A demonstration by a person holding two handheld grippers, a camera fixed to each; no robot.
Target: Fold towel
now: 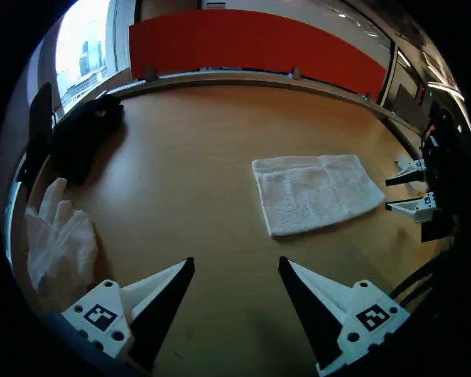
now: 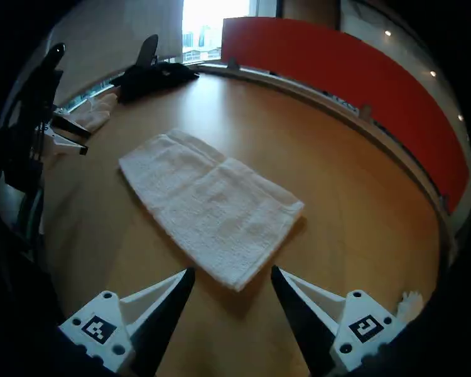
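The towel (image 2: 207,207) lies on the table (image 2: 336,188), the partition (image 2: 361,75) along its far edge.

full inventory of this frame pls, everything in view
towel: one, white, folded, flat on the table
table: one, light wood, curved far edge
panel: one, red, upright along the table's far edge
bag: one, black, on the table near the window
cloth: one, white, crumpled, at the table's edge near the bag
window: one, bright, behind the bag
left gripper: one, white with black jaws, open, holding nothing
right gripper: one, same colours, open, facing a towel corner
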